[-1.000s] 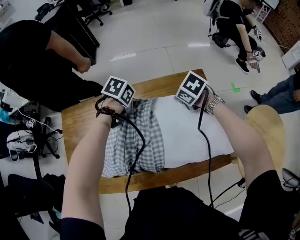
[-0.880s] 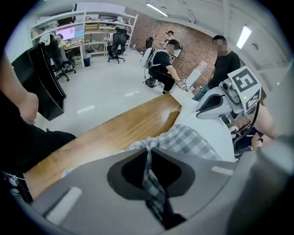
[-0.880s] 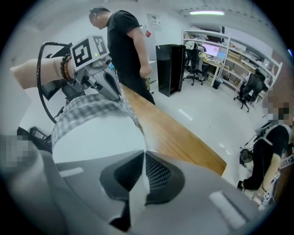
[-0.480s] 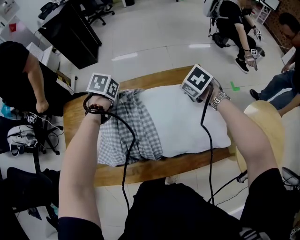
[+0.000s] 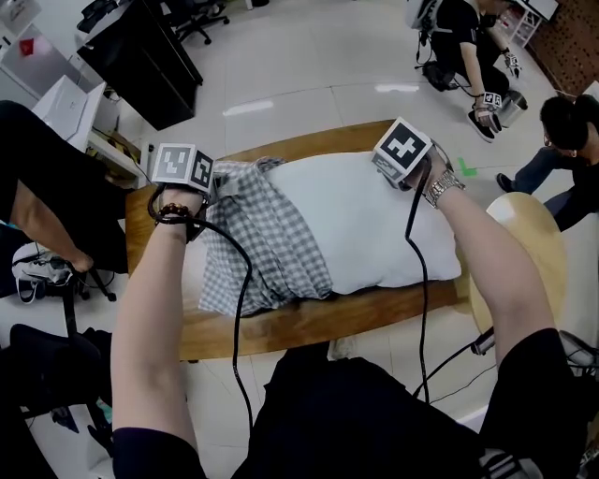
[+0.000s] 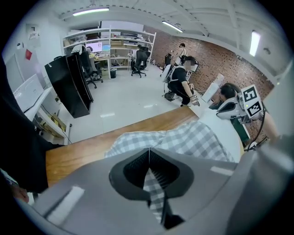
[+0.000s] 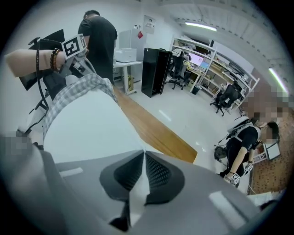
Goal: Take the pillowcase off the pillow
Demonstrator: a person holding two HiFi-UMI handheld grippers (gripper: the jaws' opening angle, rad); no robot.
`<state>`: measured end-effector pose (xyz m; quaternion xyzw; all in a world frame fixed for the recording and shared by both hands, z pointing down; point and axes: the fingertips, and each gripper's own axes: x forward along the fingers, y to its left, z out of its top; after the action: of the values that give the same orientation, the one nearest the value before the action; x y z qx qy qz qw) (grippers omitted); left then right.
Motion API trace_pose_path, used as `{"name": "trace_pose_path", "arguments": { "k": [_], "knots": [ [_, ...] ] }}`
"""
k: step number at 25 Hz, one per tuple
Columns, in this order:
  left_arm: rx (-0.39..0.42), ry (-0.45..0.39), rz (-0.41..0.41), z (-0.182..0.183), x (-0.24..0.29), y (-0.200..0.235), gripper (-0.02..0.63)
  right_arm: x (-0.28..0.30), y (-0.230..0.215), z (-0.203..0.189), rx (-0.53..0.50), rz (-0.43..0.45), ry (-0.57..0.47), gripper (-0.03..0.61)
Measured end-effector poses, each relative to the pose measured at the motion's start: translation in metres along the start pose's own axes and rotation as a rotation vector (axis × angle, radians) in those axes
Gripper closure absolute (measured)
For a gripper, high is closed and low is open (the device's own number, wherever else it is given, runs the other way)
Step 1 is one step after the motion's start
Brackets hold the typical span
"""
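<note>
The left gripper (image 6: 148,170) was clenched on a fold of the grey-and-white checked fabric pillowcase (image 5: 270,243), at its far left edge. The right gripper (image 7: 141,176) was clenched on white cloth, apparently the far right corner of the plump white pillow (image 5: 374,224). The pillowcase lay bunched over the pillow's left part, with the right part bare. Both rested on the rectangular wooden table (image 5: 309,323). A round wooden stool (image 5: 533,243) stood just beside the table's right end.

A shared lab or office workspace is indicated: desk shelving (image 6: 112,39) with monitors, office chairs (image 6: 139,60), black cabinets (image 6: 73,85), a brick wall (image 6: 216,57) and ceiling strip lights (image 6: 90,11) are visible.
</note>
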<state>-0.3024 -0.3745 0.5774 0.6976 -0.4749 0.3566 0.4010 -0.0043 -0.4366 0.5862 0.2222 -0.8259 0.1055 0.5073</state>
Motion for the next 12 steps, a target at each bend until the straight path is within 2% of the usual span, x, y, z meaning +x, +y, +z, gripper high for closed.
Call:
{"name": "trace_pose_path", "arguments": {
  "k": [4,6,8,10,12],
  "knots": [
    [-0.01,-0.023,-0.008,0.0,0.008,-0.001,0.606,0.004,0.001,-0.002,0.013,0.002,-0.011,0.572],
    [-0.007,-0.046,-0.044,-0.003,0.019,-0.008,0.604,0.008,0.009,0.001,0.006,0.008,-0.041,0.571],
    [0.037,-0.085,-0.048,0.001,0.017,-0.02,0.6,0.006,0.015,0.01,-0.037,-0.015,-0.092,0.564],
    [0.094,-0.117,-0.017,0.01,-0.002,-0.034,0.58,0.0,0.017,0.019,-0.083,-0.045,-0.153,0.534],
    [0.098,-0.146,-0.021,0.012,-0.014,-0.044,0.541,-0.005,0.022,0.017,-0.087,-0.05,-0.188,0.475]
  ]
}}
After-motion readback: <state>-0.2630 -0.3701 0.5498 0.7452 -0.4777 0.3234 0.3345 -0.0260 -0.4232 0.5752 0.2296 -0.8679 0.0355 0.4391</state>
